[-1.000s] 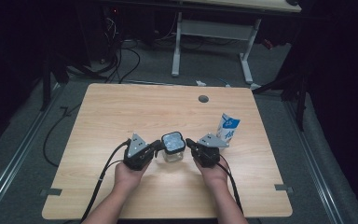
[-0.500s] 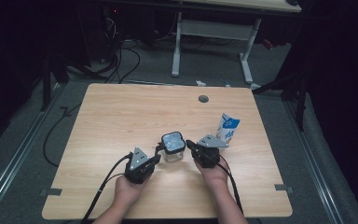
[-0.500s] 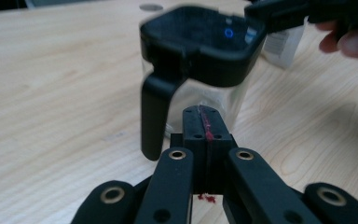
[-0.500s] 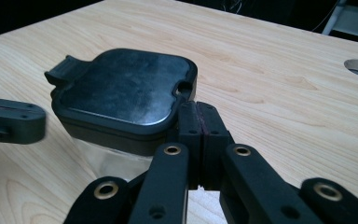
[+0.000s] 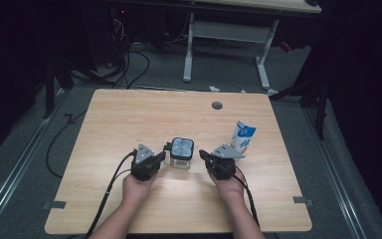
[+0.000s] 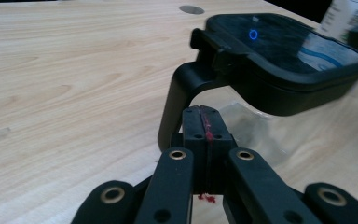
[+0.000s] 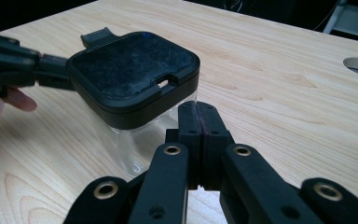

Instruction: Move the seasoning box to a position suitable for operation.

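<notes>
Dark room, grey floor with cables [image 5: 64, 134] trailing at left, a white desk frame [image 5: 226, 45] behind; wooden counter [image 5: 129, 114] in the middle with a round hole [image 5: 217, 105] near its far edge.

High view: clear jar with a black square lid [image 5: 181, 152] sits near counter centre; left gripper [image 5: 160, 157] just beside its left side, right gripper [image 5: 204, 154] just beside its right, each in a hand coming in from the bottom edge; blue-and-white carton [image 5: 243, 137] stands upright behind the right gripper.

Left gripper view: left gripper's [image 6: 200, 122] jaws pressed fully together, nothing between them; tips sit just short of the jar's black latch arm [image 6: 179, 95]; lid [image 6: 279, 51] above and to the right; touching or not, cannot tell.

Right gripper view: right gripper's [image 7: 198, 119] jaws also pressed together, empty; tips at the jar's clear wall [image 7: 140, 140] just under the lid [image 7: 130, 70]; left gripper's black arm [image 7: 14, 63] at the jar's far side.
</notes>
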### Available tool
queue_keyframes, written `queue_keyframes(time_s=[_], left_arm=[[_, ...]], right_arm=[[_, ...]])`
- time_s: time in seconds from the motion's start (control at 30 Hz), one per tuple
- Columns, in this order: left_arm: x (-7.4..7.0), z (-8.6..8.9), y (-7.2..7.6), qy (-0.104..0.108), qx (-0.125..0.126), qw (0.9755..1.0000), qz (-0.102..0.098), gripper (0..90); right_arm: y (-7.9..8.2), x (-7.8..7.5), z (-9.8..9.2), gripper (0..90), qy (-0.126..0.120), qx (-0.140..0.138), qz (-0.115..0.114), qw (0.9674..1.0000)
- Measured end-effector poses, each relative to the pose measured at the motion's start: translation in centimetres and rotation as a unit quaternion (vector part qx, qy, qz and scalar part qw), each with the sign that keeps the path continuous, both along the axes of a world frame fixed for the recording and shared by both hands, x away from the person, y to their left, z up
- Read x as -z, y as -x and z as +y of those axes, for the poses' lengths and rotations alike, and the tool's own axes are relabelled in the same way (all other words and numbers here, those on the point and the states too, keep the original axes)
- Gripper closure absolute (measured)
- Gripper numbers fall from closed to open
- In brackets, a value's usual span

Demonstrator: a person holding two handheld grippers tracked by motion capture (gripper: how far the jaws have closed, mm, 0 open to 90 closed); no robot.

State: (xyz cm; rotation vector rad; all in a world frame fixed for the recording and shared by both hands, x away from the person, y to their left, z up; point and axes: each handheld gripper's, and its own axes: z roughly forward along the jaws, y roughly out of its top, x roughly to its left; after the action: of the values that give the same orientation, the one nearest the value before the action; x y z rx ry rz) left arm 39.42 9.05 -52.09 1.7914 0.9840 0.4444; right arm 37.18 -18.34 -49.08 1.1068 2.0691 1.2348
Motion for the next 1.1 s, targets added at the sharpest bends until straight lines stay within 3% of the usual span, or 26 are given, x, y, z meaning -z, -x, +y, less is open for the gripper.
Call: queue_keyframes(time_s=[0.17,0.37,0.47,0.83,1.1], left_arm=[[-1.9,0.8,0.8,0.007,-0.005,0.9997,-0.025,90.0],[-4.0,0.1,-0.1,0.011,-0.009,0.9989,-0.044,90.0],[-4.4,-0.8,-0.6,0.002,-0.005,0.9986,-0.052,90.0],[-4.1,-1.6,-1.4,-0.023,-0.009,0.9983,-0.052,90.0],[-4.2,-1.5,-1.3,-0.017,-0.003,0.9984,-0.054,90.0]], right_arm=[[0.0,0.1,0.0,89.6,-0.003,-0.003,0.001,1.0],[0.1,0.1,0.3,89.6,-0.002,-0.009,-0.001,1.0],[0.0,0.0,0.2,89.5,-0.005,-0.007,-0.003,1.0],[0.0,-0.2,0.1,89.4,-0.01,-0.007,-0.007,0.9999],[0.0,-0.3,0.1,89.4,-0.013,-0.007,-0.008,0.9999]])
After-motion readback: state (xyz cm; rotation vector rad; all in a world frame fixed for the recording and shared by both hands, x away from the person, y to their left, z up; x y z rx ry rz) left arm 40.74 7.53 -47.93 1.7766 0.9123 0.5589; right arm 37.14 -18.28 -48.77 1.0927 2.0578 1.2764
